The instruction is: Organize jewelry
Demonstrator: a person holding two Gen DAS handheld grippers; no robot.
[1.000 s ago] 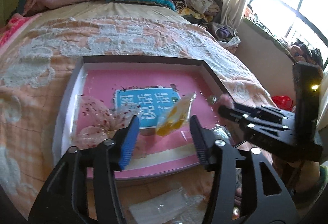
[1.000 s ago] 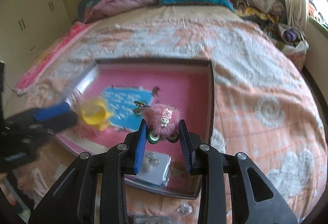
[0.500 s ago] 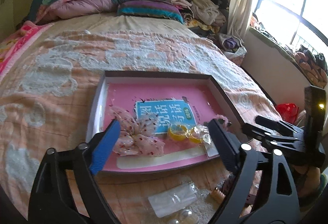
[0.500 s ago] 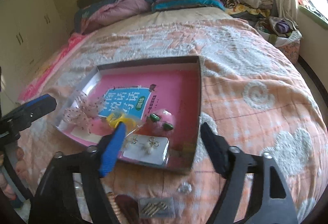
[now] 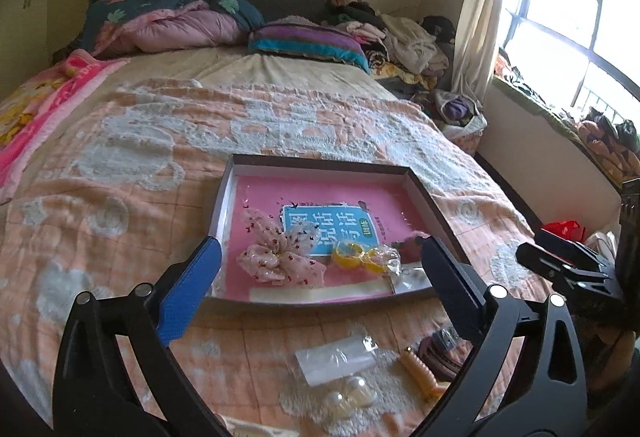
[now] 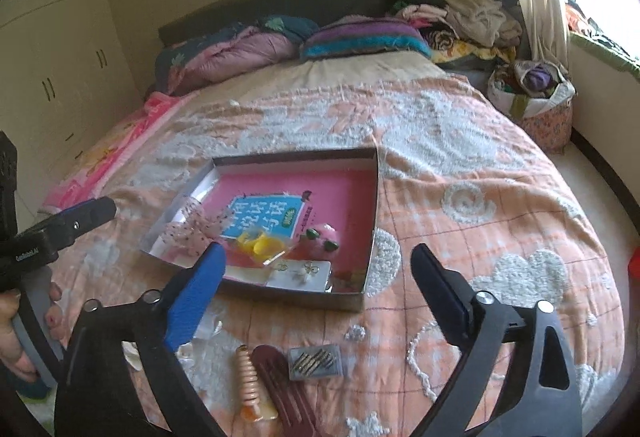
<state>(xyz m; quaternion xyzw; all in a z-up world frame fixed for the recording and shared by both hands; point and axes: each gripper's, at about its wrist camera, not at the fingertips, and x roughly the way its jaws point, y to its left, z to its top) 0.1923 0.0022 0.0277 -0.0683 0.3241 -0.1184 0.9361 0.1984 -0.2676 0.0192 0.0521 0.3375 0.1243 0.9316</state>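
A shallow box (image 5: 434, 215) (image 6: 370, 237) with a pink book inside lies on the bed. In it are a polka-dot bow (image 5: 280, 255) (image 6: 188, 233), a bag of yellow hair ties (image 5: 362, 259) (image 6: 260, 247), a pink fluffy clip (image 6: 320, 237) and an earring card (image 6: 304, 271). My left gripper (image 5: 320, 277) is open and empty, held back from the box's near edge. My right gripper (image 6: 320, 285) is open and empty, also drawn back. On the blanket in front lie a clear bag (image 5: 336, 359), pearl earrings (image 5: 352, 399), a peach hair coil (image 6: 248, 377), a maroon comb (image 6: 280, 385) and a bag of hairpins (image 6: 316, 361).
The bed is covered by an orange and white blanket (image 5: 120, 197). Pillows and quilts (image 5: 180, 25) are piled at the headboard, clothes (image 5: 400, 41) at the far right. A window (image 5: 568, 25) is on the right and a wardrobe (image 6: 52, 57) on the left.
My left gripper let go of the yellow hair ties bag and my right let go of the pink fluffy clip; both lie in the box. Both grippers opened wide and pulled back.
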